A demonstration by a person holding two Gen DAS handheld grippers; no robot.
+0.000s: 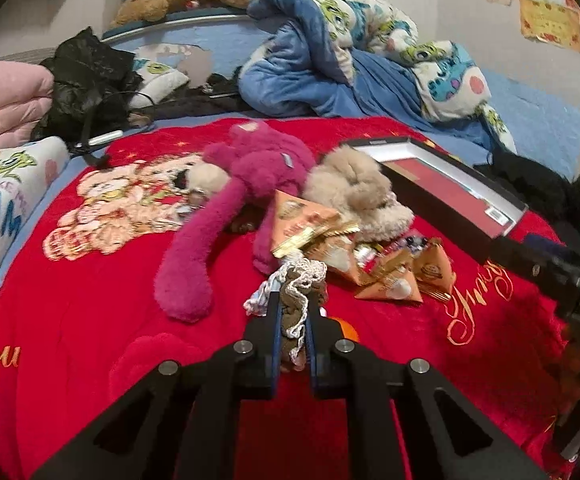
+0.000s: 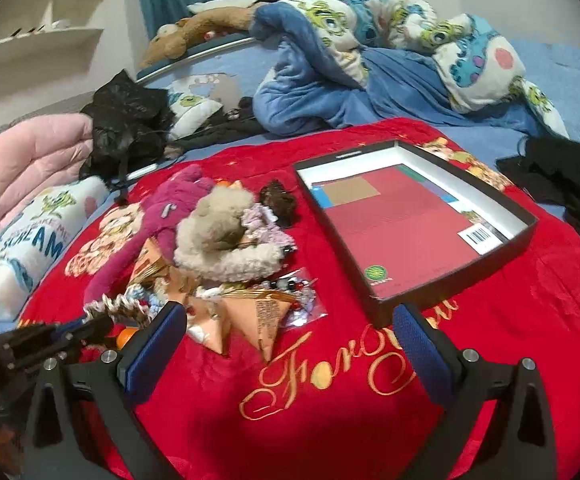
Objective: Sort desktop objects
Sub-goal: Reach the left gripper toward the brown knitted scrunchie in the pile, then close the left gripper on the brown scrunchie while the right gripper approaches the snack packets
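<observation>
My left gripper [image 1: 292, 300] is shut on a brown and white crocheted piece [image 1: 296, 280], held just above the red blanket [image 1: 90, 300]. The same gripper and piece [image 2: 110, 306] show at the lower left of the right wrist view. Behind lies a heap: a pink plush [image 1: 250, 168], a beige plush [image 1: 354, 188], orange triangular packets [image 1: 390, 284] and a clear bag of beads [image 2: 294, 296]. My right gripper [image 2: 290, 320] stands open over the blanket with nothing between its fingers, just in front of a black box tray [image 2: 454, 272] that holds a red book.
A small orange ball [image 1: 346, 328] lies under my left gripper. A blue duvet [image 2: 330, 92], a pink quilt [image 2: 30, 160], a black bag [image 2: 126, 120] and black clothing [image 2: 570, 184] ring the blanket. A dark brown hair piece [image 2: 278, 200] lies beside the tray.
</observation>
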